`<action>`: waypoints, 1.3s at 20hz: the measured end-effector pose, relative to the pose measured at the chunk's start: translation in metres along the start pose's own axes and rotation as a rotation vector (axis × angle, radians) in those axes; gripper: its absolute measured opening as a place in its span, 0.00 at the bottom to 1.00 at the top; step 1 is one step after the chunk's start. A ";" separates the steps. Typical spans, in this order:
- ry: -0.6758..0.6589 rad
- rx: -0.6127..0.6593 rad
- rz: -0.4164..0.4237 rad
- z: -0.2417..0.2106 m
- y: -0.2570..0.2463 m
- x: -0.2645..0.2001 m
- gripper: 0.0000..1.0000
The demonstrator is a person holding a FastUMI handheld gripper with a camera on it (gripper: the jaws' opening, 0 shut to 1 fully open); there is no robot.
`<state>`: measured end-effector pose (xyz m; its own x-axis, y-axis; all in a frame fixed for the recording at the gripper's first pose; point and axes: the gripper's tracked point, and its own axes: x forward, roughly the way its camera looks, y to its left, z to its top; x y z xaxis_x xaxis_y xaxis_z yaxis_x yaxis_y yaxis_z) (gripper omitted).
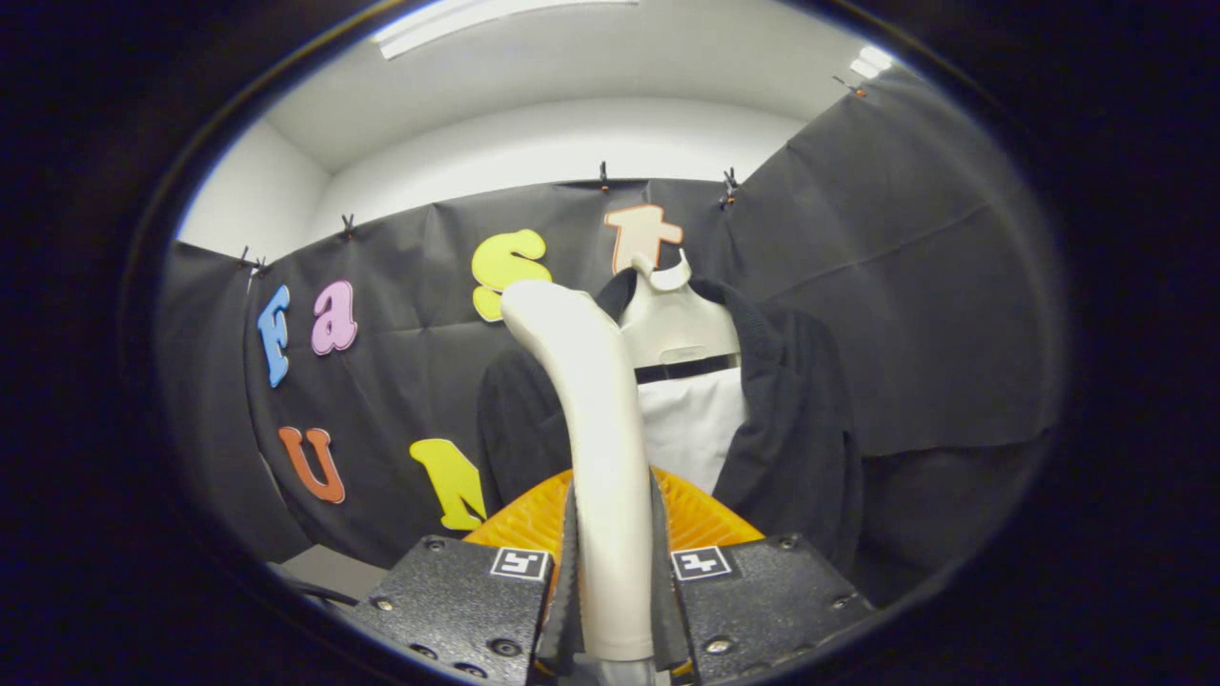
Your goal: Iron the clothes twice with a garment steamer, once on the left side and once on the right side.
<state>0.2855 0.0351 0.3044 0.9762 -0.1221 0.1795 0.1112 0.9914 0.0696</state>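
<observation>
The tongs are clamping the steamer by its cream handle, both fingers pressing in on it from either side, and the handle is rising straight up between them before bending off toward the left at its rounded top. Behind the handle an orange ribbed part is fanning out just beyond the fingers (what it belongs to is hard to tell from here). Further ahead, the jacket is hanging upright on a pale bust form, dark fabric draping down both sides with a white panel showing in the open front and a dark band crossing the chest. The steamer's top is sitting in front of the jacket's left shoulder as seen from the tongs; whether it is touching the cloth I cannot tell. Black cloth wall is standing behind the jacket, with a white wall above it.
</observation>
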 end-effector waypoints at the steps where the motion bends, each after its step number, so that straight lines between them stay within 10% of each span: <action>1: -0.002 0.000 -0.001 -0.001 0.005 0.001 0.33; 26: 0.186 -0.047 -0.143 -0.121 -0.021 -0.024 0.33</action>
<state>0.2828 0.0229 0.1800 0.9670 -0.2545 -0.0135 0.2548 0.9664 0.0348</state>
